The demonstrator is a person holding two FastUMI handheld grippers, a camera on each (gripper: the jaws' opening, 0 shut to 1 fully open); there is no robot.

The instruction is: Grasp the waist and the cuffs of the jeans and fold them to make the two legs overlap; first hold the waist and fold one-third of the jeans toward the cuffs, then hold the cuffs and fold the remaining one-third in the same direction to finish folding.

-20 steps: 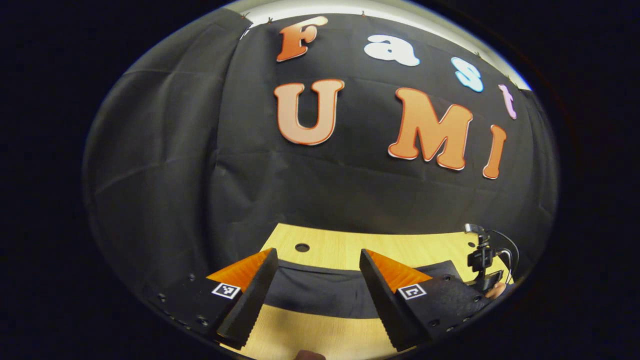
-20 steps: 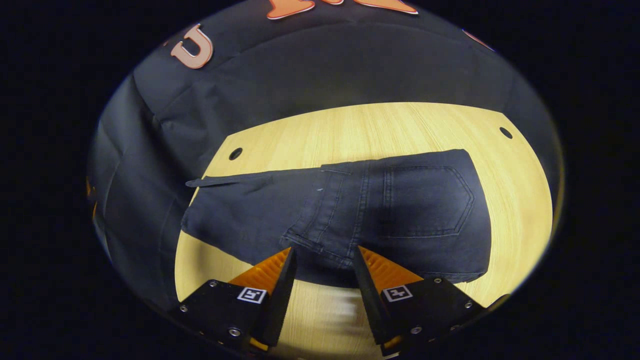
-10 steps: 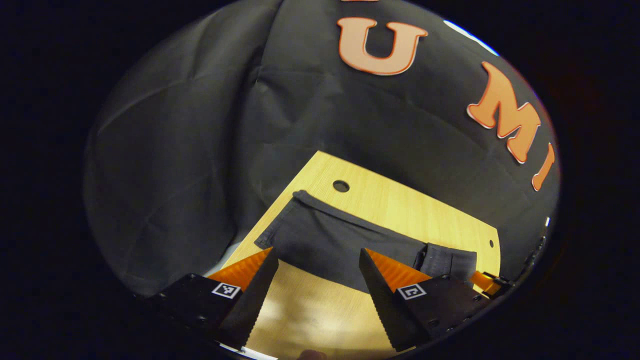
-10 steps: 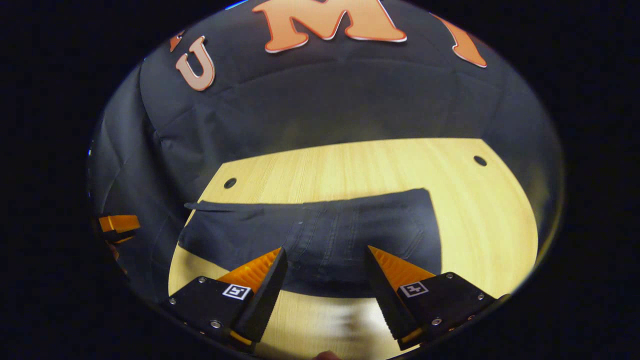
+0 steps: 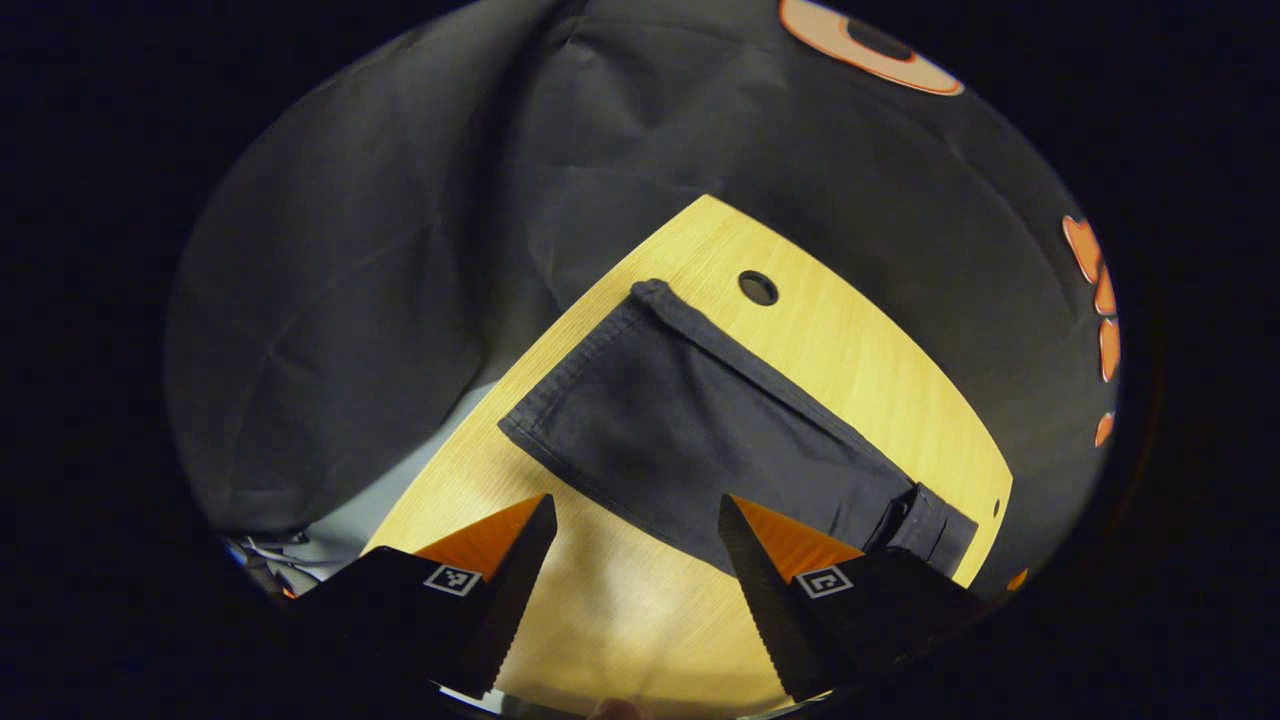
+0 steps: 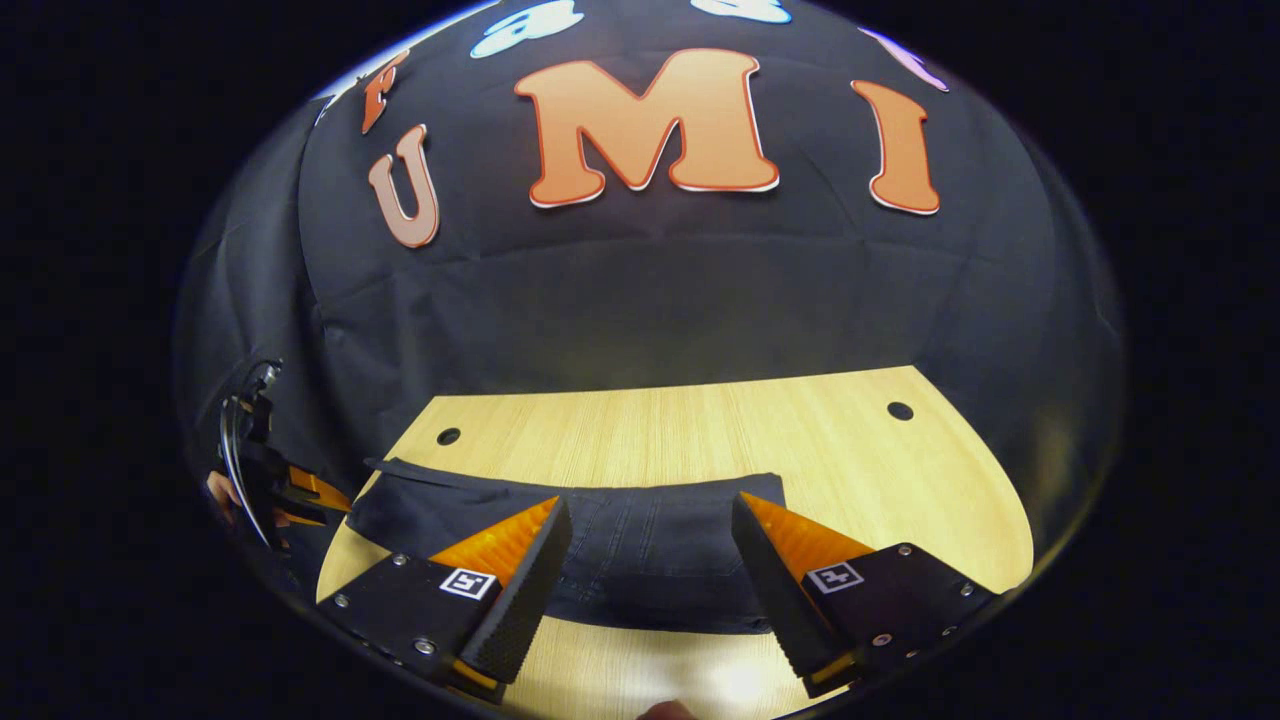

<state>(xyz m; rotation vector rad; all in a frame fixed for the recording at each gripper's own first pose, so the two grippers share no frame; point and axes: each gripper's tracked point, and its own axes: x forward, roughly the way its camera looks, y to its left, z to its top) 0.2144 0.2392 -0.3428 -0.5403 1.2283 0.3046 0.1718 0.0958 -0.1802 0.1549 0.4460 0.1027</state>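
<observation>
Left tongs: two black wedge-shaped fingers with serrated inner edges and ribbed orange upper faces, each carrying a small square black-and-white marker on its black base plate. Right tongs: same build, black fingers with toothed gripping edges, orange ribbed tops, square markers, and round silver screw heads along the plates. Seen from the right gripper view, the left unit carries a looped black cable.

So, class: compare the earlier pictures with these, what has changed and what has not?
The left gripper has tilted down toward the cuffs. The right gripper has drawn back from the waist end, tilting up, so the jeans look flatter. Neither took hold of anything. Both fingers pairs stay open, and the jeans lie unmoved on the table.
</observation>
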